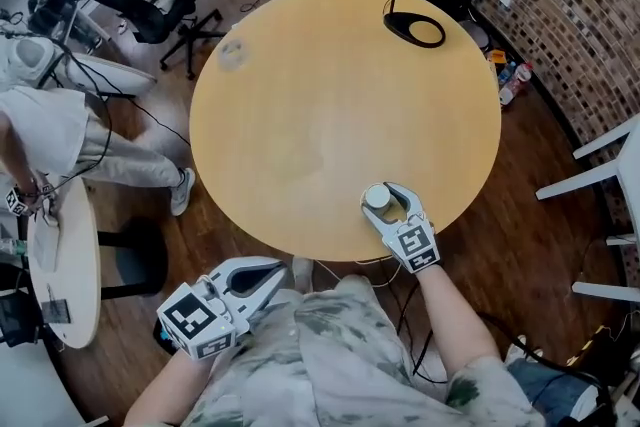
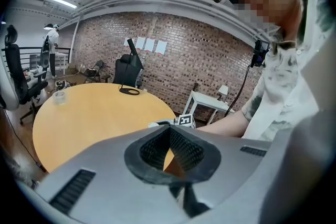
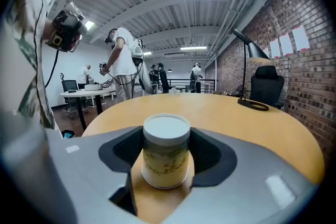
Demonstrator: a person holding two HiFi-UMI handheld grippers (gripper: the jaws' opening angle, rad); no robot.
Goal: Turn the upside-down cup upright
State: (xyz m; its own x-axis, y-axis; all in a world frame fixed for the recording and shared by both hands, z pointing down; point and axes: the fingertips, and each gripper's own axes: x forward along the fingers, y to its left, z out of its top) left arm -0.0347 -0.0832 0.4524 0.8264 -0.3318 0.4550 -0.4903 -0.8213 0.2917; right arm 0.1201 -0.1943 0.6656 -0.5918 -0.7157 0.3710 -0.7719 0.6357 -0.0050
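Note:
A pale paper cup (image 1: 377, 198) (image 3: 166, 150) stands upside down, its white base on top, near the front edge of the round wooden table (image 1: 330, 95). My right gripper (image 1: 386, 194) (image 3: 167, 136) is shut on the cup, one jaw on each side of it, with the cup's rim resting on the tabletop. My left gripper (image 1: 280, 267) (image 2: 169, 131) hangs off the table at the lower left, close to my body, shut with nothing in it. In the left gripper view it points across the table (image 2: 89, 113) toward the right gripper's marker cube (image 2: 185, 120).
A black lamp base (image 1: 415, 27) (image 3: 252, 105) sits at the table's far right and a small clear cup (image 1: 232, 50) (image 2: 59, 97) at its far left. Office chairs (image 1: 160, 10), a small side table (image 1: 60, 255) with a person, and a white chair (image 1: 610, 175) surround it.

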